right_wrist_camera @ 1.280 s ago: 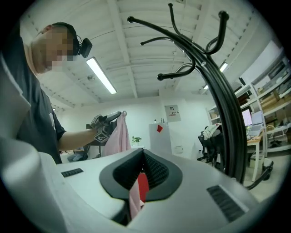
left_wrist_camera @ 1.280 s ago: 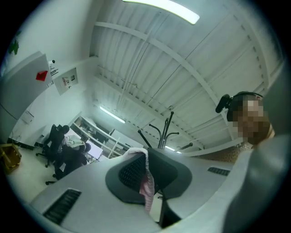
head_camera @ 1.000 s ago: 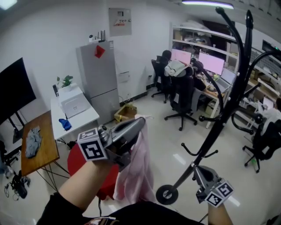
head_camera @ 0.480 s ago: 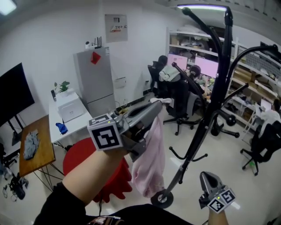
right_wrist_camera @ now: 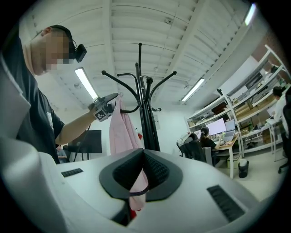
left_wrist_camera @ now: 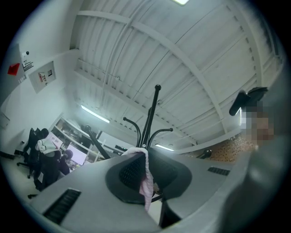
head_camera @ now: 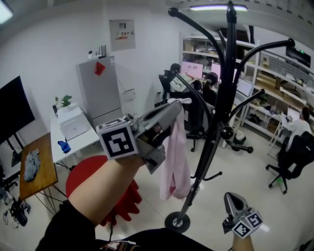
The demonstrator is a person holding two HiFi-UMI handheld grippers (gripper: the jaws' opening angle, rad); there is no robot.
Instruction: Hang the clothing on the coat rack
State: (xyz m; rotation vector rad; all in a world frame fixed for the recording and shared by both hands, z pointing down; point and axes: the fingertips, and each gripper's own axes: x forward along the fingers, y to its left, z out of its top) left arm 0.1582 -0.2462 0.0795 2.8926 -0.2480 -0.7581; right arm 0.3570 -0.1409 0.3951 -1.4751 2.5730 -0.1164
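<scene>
Mid-carry: the left tongs [head_camera: 177, 105], clamped on the top edge of the garment [head_camera: 175, 152], hold it dangling just beside the rack [head_camera: 223, 98] while the right tongs [head_camera: 230, 197] hang low, closed and empty; next, that edge likely needs looping over a hook [head_camera: 171, 11].

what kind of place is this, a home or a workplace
Most likely a workplace, a shared office or lab room. Pink-lit monitors stand on desks with people seated at them, wheeled office chairs sit around the floor, and loaded open shelving runs along the wall.
</scene>
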